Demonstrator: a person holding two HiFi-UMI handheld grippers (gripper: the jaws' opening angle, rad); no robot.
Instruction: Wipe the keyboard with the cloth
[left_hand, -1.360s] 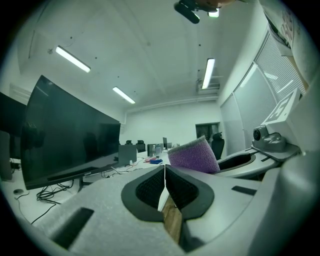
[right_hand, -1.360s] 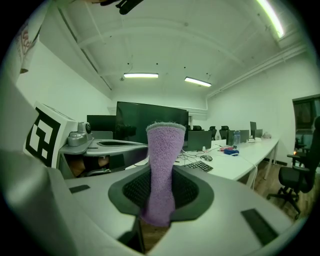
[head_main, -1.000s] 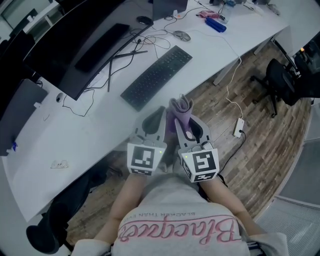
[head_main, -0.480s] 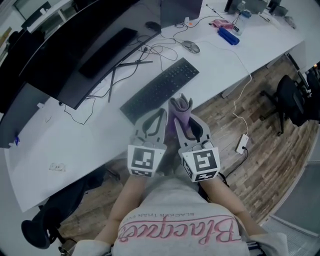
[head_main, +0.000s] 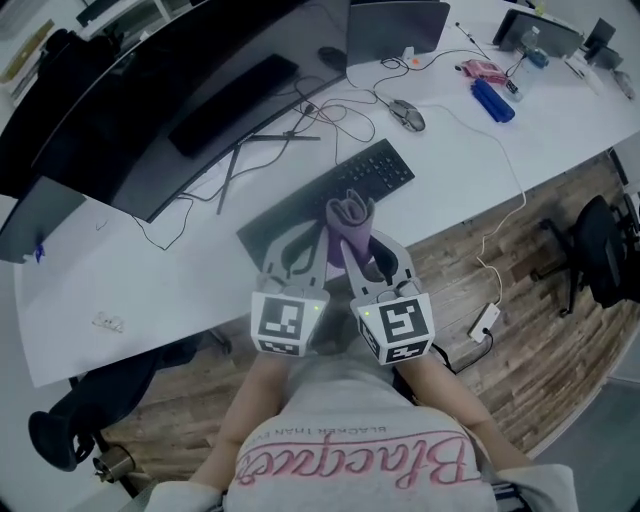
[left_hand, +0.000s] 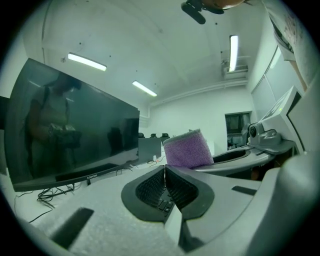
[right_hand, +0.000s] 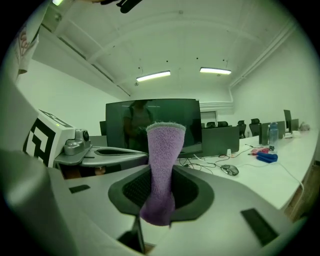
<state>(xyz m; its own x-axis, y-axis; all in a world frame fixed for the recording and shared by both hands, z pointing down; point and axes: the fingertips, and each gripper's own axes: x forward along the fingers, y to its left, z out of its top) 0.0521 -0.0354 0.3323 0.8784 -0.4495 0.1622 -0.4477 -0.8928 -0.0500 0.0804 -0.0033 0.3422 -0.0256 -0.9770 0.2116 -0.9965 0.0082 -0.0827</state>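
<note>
- Left claw (left_hand: 165, 172), lower centre of the left gripper view: jaws pressed together with nothing between them. It looks idle, carried just beside the right one so the pair travels as one.
- Right claw (right_hand: 157, 192), lower centre of the right gripper view: clamped on the purple cloth (right_hand: 162, 150). The cloth stands upright out of the jaws, its free end likely left out to do the rubbing.
- Keyboard (head_main: 372, 174), centre of the head view: lies slanted on the white tabletop (head_main: 190, 280). Claws and cloth cover its near end, and I cannot tell whether the cloth touches the keys.
- Mouse (head_main: 407, 115) and loose cables (head_main: 300, 130), upper centre: just beyond the keyboard.
- Monitor (head_main: 150, 110), upper left: dark, and cut off by the frame edge.
</note>
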